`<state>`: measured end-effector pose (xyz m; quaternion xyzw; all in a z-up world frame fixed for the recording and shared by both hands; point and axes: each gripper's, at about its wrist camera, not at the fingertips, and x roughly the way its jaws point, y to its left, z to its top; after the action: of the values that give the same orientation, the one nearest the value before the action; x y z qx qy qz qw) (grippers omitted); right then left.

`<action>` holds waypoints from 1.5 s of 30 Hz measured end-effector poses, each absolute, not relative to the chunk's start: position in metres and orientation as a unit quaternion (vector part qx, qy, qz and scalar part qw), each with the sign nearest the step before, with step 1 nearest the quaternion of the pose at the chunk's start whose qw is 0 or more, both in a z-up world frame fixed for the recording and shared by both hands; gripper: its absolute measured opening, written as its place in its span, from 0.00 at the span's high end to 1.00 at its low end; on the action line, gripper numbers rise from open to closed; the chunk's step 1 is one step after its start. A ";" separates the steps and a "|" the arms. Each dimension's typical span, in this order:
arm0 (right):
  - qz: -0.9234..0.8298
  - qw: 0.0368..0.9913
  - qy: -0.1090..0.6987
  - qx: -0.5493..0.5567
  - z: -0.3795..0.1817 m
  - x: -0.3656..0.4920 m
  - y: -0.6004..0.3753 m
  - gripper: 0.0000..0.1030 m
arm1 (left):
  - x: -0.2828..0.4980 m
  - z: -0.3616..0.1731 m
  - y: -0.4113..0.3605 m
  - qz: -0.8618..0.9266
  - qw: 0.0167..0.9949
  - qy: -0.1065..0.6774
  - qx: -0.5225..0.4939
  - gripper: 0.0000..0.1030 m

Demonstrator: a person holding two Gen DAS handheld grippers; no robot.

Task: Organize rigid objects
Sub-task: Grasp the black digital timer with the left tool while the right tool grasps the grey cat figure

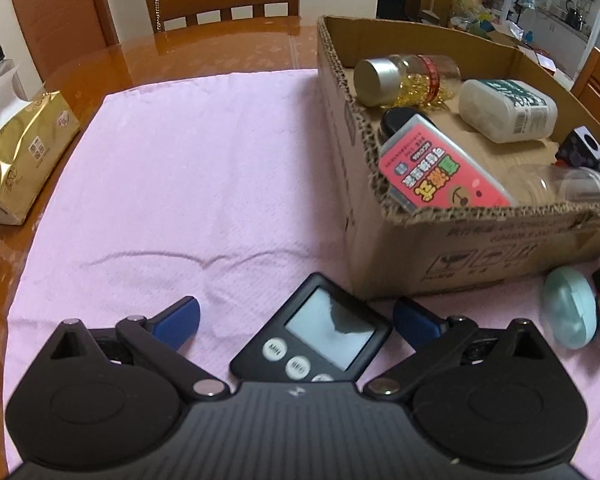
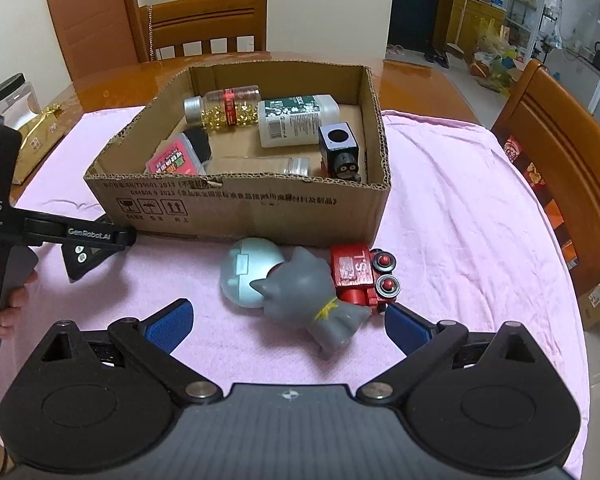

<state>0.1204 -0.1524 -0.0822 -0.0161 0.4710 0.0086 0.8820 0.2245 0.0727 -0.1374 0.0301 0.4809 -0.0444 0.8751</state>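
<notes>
My left gripper (image 1: 296,320) is open, its blue pads on either side of a black digital timer (image 1: 312,334) lying on the pink cloth, not touching it. It also shows in the right wrist view (image 2: 96,240) at the left. My right gripper (image 2: 286,326) is open around a grey cat figure (image 2: 316,300) lying on its side. A pale blue round case (image 2: 246,270) and a red toy train (image 2: 362,276) lie just behind the cat. A cardboard box (image 2: 236,204) holds bottles, a pink pack and a black toy.
The pink cloth (image 1: 180,152) covers a wooden table. A gold packet (image 1: 24,152) and a clear jar (image 2: 14,100) stand at the left. Wooden chairs (image 2: 208,20) stand behind and at the right (image 2: 560,152).
</notes>
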 end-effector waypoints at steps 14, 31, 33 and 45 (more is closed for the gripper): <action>0.004 0.855 0.517 0.023 -0.113 0.139 -0.159 0.00 | 0.183 -0.134 0.108 -0.016 0.862 0.506 0.015 0.00; -0.087 0.845 0.518 0.098 -0.123 0.167 -0.181 0.00 | 0.184 -0.134 0.109 -0.016 0.860 0.509 0.014 0.01; -0.082 0.844 0.522 0.092 -0.122 0.160 -0.184 0.00 | 0.184 -0.134 0.110 -0.016 0.860 0.510 0.015 0.01; -0.032 0.845 0.533 -0.012 -0.144 0.133 -0.177 0.00 | 0.187 -0.136 0.107 -0.012 0.867 0.499 0.011 0.01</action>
<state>0.1329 -0.1773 -0.1436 -0.0117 0.5334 -0.0324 0.8452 0.1869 0.1071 -0.1358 0.0113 0.4986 -0.0120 0.8667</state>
